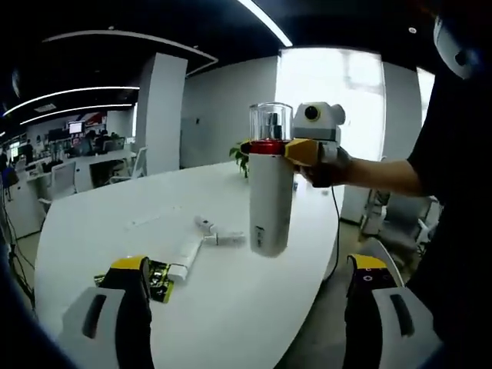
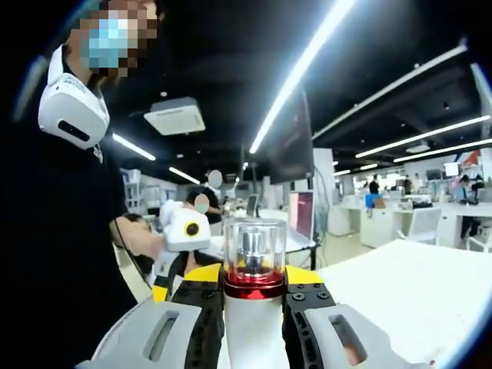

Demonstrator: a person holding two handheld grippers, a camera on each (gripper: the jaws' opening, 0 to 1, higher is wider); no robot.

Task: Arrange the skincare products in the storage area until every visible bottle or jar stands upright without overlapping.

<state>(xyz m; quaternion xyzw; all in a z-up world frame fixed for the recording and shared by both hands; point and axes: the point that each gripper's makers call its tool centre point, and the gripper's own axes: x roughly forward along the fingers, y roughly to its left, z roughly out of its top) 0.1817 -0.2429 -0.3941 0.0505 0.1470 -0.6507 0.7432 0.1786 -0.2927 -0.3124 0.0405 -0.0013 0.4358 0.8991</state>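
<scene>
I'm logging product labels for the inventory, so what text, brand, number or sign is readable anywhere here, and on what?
No text reads clearly.
Tall white pump bottle with red collar and clear cap, held in the right gripper: small dark print low on its side, too blurred.
Green and yellow sachet on the white table: printing too small.
White tube: no visible markings.
Distant office screens: illegible.

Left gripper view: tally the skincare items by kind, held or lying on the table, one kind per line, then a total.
Tall white pump bottle with clear cap, held up in the right gripper: 1
White tubes lying flat on the white table: 2, a larger one and a smaller one
Yellow-green sachet, lying flat: 1
Total: 4
</scene>
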